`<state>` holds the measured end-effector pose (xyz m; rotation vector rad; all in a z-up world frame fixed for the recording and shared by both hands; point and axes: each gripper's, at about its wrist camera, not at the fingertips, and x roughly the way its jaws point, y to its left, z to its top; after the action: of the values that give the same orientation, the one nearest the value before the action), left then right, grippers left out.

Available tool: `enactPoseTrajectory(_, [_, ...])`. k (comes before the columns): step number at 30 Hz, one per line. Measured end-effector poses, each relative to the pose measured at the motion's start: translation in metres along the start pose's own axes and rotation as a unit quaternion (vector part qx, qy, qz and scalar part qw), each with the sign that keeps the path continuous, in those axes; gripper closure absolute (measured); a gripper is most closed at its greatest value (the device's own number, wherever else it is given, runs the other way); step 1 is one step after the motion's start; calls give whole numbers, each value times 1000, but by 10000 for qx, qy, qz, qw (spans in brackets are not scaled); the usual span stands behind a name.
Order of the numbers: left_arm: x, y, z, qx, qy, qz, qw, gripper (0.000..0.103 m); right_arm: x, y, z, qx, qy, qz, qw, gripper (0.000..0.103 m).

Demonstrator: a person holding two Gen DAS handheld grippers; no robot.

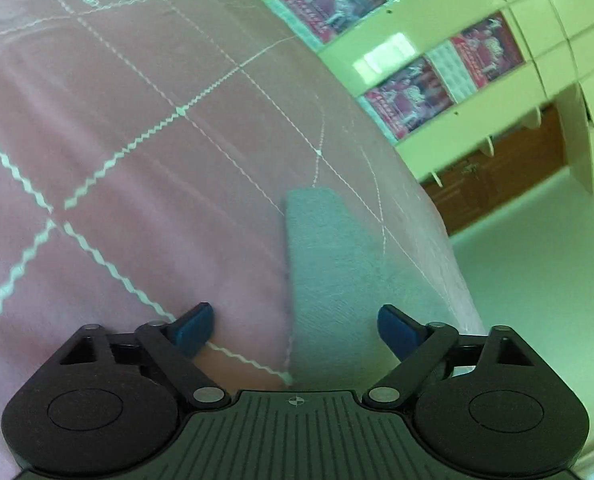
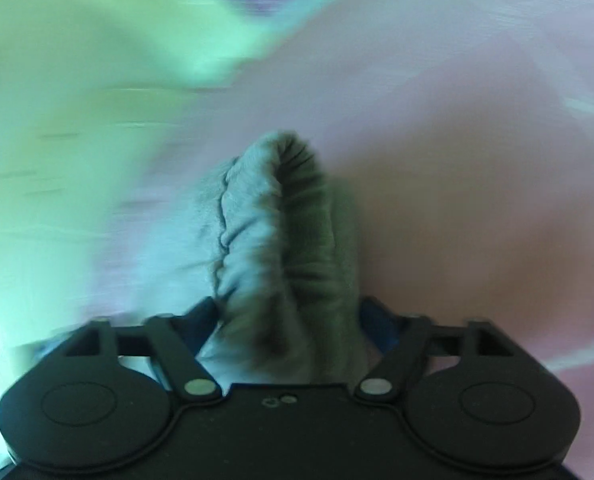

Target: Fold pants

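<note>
Right tongs (image 2: pixel 287 320) clamped on a bunched grey band of the pants (image 2: pixel 273 232), lifted above the pink bed cover (image 2: pixel 457 140); left tongs (image 1: pixel 293 326) apart, empty, over a flat grey strip of pants (image 1: pixel 329 264) near the bed edge. Best to carry the held end over evenly, left pinning the flat part. Right view is motion-blurred; most of the garment is cut off.
</note>
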<state>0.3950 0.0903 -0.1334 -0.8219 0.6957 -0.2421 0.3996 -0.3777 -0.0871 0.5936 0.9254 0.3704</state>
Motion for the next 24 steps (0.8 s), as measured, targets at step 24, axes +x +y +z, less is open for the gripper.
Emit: enactPoseTrajectory(24, [-160, -131, -113, 3316, -620, 1832, 9234, 0, -134, 90, -109, -2046, -1469, -675, 9654, 6])
